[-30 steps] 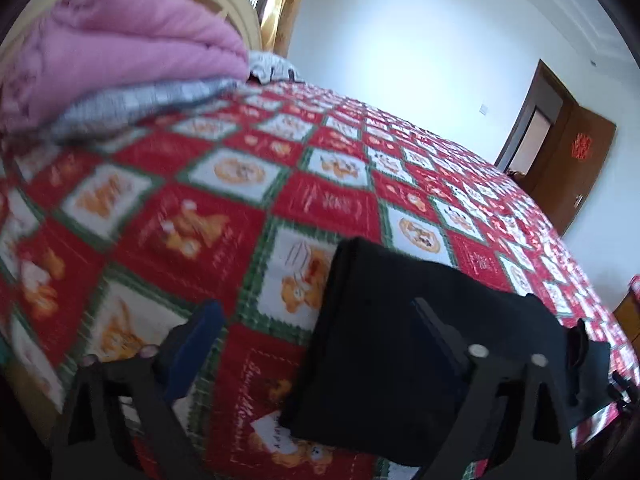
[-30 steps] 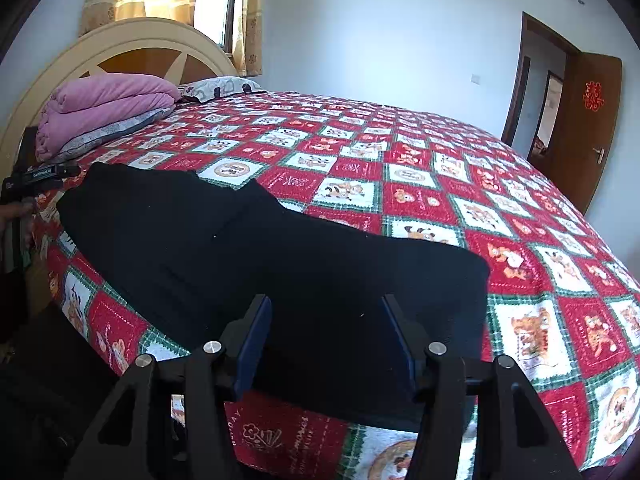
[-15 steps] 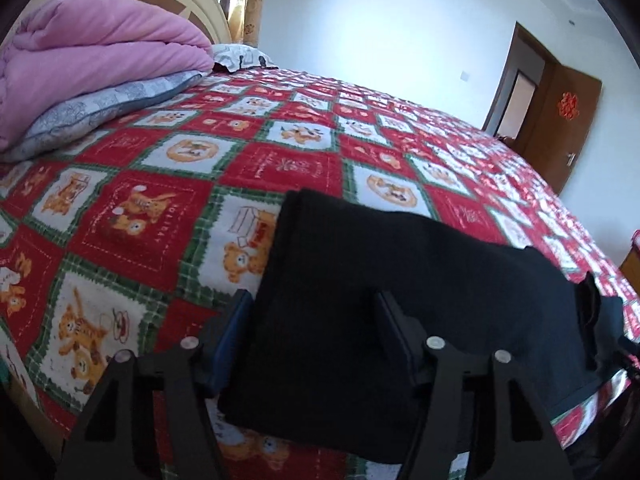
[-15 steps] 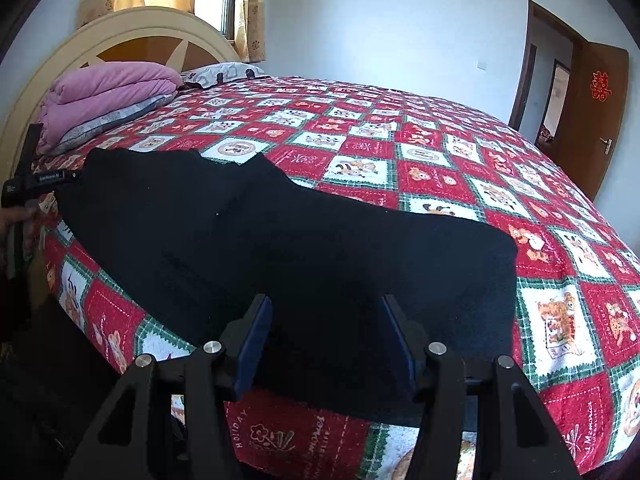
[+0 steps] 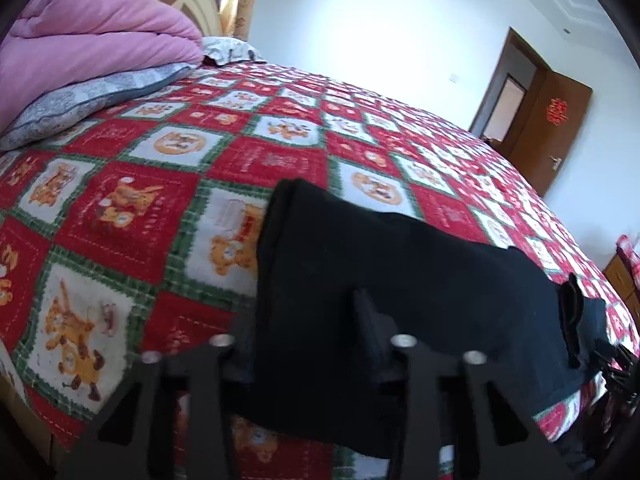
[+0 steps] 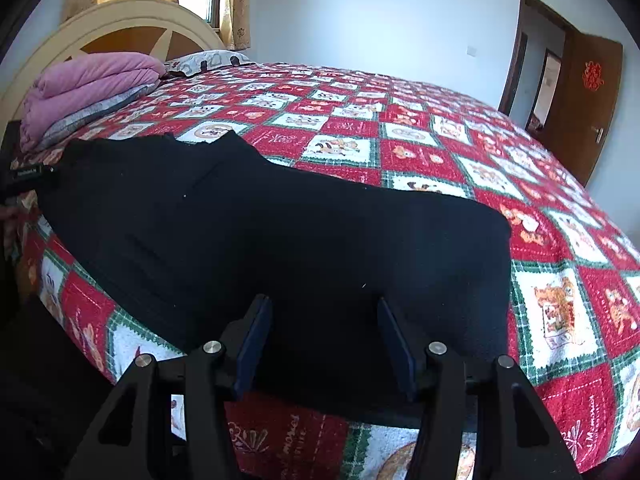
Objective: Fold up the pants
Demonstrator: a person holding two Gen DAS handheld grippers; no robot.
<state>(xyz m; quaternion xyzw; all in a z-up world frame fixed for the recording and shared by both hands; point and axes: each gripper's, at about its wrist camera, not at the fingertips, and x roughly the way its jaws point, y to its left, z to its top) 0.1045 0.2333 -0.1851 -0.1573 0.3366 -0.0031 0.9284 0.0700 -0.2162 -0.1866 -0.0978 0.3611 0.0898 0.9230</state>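
Bedspread (image 6: 460,184), red-checked, fills my view; black pants (image 6: 248,232) lie along its near edge. My left gripper (image 5: 308,320) is closing on the pants; right gripper (image 6: 324,336) gapes over them.

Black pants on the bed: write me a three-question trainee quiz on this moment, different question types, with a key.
1. True or false: the black pants lie spread along the near edge of the red patchwork bedspread.
2. Multiple choice: what sits on the bed by the headboard? A) a folded pink quilt B) a laundry basket C) a stack of books
3. Short answer: which gripper has pants cloth bunched between its fingers?

Key:
1. True.
2. A, the pink quilt, on a grey pillow.
3. The left gripper; its jaws are closing on the cloth. The right gripper has its jaws apart over the flat pants.
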